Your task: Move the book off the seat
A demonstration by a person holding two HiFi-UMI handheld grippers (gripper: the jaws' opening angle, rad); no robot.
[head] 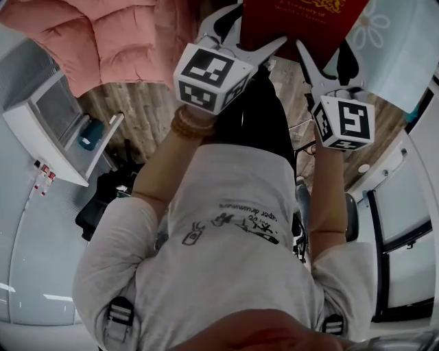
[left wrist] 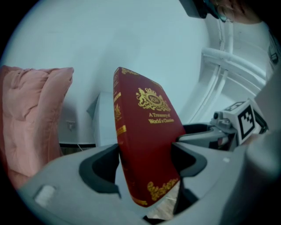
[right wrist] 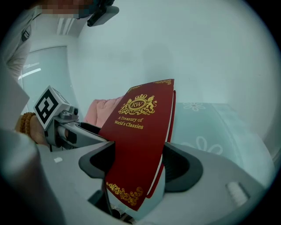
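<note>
A dark red hardback book with gold lettering is held up in the air at the top of the head view, clear of any seat. My left gripper grips it from the left, its marker cube over the person's wrist. The right gripper grips it from the right. In the left gripper view the book stands tilted between the two dark pads of the left gripper, spine toward the left pad. The right gripper view shows the front cover wedged between the pads of the right gripper.
A pink quilted cushion lies at the upper left. At the upper right is pale blue fabric with a flower print. A white cabinet stands at the left on a wooden floor. The person's body fills the lower middle.
</note>
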